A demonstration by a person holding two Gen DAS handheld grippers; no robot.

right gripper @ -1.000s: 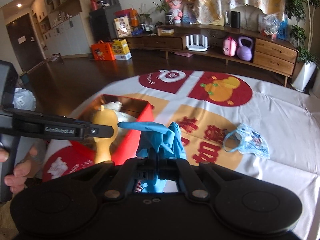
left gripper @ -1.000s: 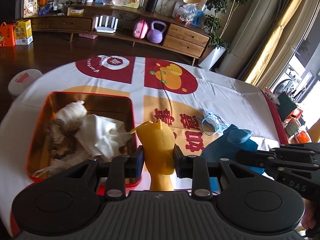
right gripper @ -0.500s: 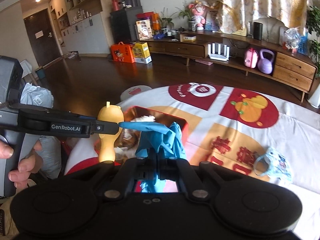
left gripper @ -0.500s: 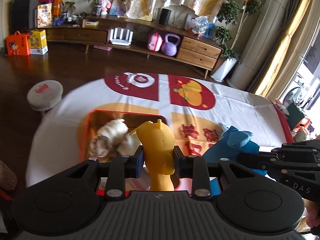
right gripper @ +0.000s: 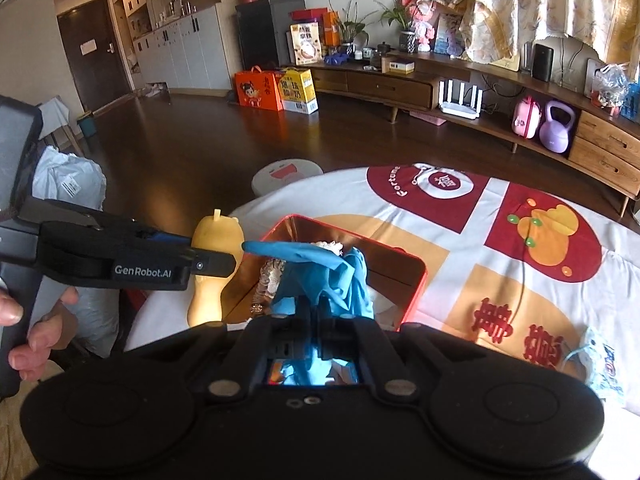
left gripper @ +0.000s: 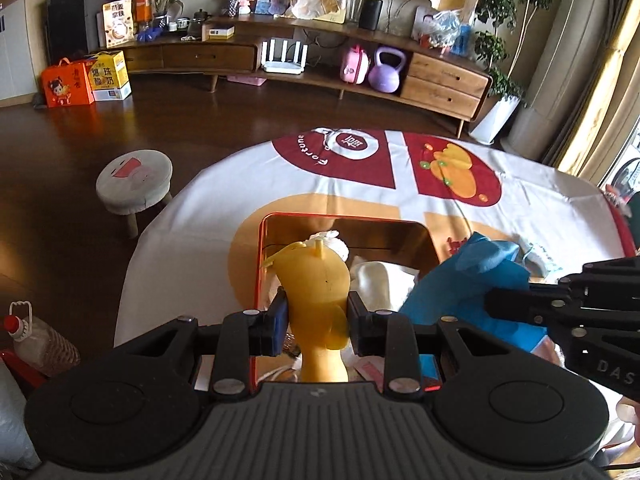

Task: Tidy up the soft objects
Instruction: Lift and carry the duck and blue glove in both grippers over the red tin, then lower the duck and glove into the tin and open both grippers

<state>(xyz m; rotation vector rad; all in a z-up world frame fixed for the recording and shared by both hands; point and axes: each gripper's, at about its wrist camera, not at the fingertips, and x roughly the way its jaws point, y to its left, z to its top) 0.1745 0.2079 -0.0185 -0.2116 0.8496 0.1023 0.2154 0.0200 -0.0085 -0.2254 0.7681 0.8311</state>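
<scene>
My left gripper (left gripper: 317,322) is shut on a yellow soft toy (left gripper: 316,280) and holds it above the near edge of the red box (left gripper: 344,222). The toy also shows in the right wrist view (right gripper: 214,268), left of the box (right gripper: 412,280). My right gripper (right gripper: 318,312) is shut on a blue glove (right gripper: 332,276) and holds it over the box; the glove also shows in the left wrist view (left gripper: 472,284). White cloths (left gripper: 380,280) and a bundled item (left gripper: 330,240) lie inside the box.
The round table (left gripper: 200,208) has a red, orange and white cloth. A light blue face mask (right gripper: 604,364) lies on it right of the box. A small stool (left gripper: 134,180) stands on the floor left of the table. A bottle (left gripper: 36,340) stands near left.
Both grippers have risen and pulled back toward the table's near edge with their loads. The box now lies further ahead and lower in both views.
</scene>
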